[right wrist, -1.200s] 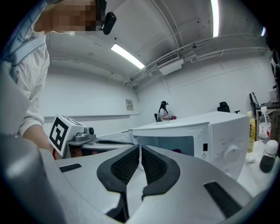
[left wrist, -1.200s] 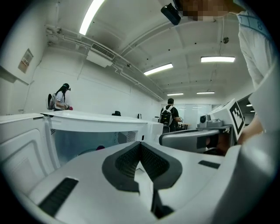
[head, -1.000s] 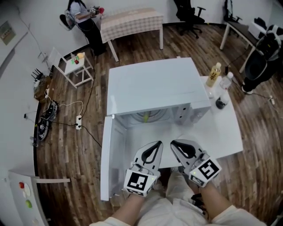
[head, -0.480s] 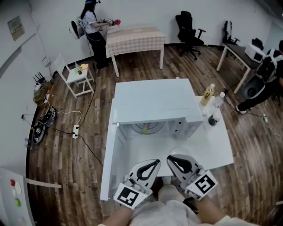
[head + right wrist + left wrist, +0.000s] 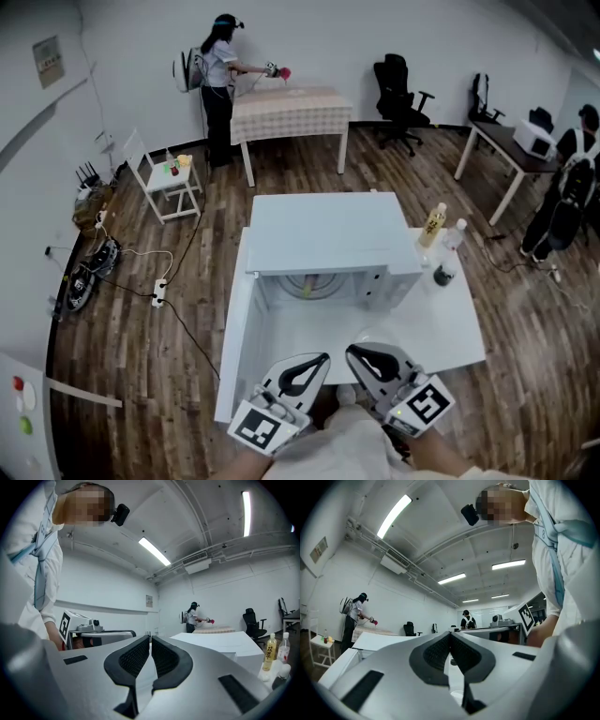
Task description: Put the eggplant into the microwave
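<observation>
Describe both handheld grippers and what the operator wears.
The left grey plastic gripper and right grey plastic gripper match: pale tapering jaws, black ribbed pads, each carrying a white cube with black square markers. No cables show. The person wears a white top with a pale blue strap.

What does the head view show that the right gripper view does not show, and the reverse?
Only the head view: the open inside of the microwave and the small white side table. Only the right gripper view: the ceiling lights. Both: the right gripper, jaws shut and empty, the yellow bottle, and the person at the checked table.
</observation>
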Demonstrator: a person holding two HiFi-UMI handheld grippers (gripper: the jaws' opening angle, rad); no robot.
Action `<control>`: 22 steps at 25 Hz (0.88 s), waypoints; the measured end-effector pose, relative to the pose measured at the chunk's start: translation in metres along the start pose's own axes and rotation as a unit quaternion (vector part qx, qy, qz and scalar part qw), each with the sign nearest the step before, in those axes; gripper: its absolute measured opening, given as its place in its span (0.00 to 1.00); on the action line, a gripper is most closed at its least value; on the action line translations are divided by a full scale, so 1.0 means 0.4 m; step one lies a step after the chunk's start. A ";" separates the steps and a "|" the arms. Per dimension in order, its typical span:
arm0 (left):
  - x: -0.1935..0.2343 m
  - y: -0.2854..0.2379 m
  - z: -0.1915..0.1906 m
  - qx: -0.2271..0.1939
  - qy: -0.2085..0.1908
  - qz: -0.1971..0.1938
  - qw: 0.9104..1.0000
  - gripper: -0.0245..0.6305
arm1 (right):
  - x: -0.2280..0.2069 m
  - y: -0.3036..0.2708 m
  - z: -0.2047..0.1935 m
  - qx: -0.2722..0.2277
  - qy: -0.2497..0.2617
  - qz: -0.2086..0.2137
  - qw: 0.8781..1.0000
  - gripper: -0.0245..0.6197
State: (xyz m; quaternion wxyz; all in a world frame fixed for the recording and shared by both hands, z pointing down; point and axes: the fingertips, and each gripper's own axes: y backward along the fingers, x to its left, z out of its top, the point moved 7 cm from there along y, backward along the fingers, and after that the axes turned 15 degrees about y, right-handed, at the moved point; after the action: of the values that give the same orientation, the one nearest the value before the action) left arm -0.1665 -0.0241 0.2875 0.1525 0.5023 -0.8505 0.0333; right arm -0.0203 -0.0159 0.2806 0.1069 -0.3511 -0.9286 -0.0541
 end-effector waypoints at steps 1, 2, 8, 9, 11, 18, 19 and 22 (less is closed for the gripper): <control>-0.002 0.003 0.006 -0.002 -0.002 -0.001 1.000 0.04 | 0.005 -0.001 0.005 0.000 0.001 0.003 1.000 0.10; -0.003 0.005 0.011 -0.003 -0.003 -0.002 1.000 0.04 | 0.009 -0.003 0.010 -0.001 0.004 0.005 1.000 0.10; -0.012 0.015 0.029 -0.008 -0.011 -0.010 1.000 0.04 | 0.032 -0.012 0.036 -0.007 0.016 0.024 1.000 0.10; -0.014 0.015 0.031 -0.009 -0.014 -0.012 1.000 0.04 | 0.034 -0.013 0.039 -0.006 0.017 0.025 1.000 0.09; -0.012 0.015 0.032 -0.011 -0.014 -0.013 1.000 0.04 | 0.033 -0.013 0.040 -0.006 0.019 0.025 1.000 0.09; -0.006 0.021 0.029 -0.012 -0.009 -0.012 1.000 0.04 | 0.024 -0.010 0.037 -0.004 0.012 0.020 1.000 0.09; -0.004 0.020 0.029 -0.014 -0.010 -0.011 1.000 0.04 | 0.023 -0.011 0.035 -0.004 0.012 0.019 1.000 0.09; -0.001 0.019 0.033 -0.017 -0.012 -0.011 1.000 0.04 | 0.021 -0.014 0.036 -0.002 0.010 0.018 1.000 0.09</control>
State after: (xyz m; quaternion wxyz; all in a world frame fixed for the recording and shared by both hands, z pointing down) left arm -0.1760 -0.0229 0.2757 0.1506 0.5096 -0.8470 0.0112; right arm -0.0325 -0.0122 0.2685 0.1167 -0.3671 -0.9210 -0.0579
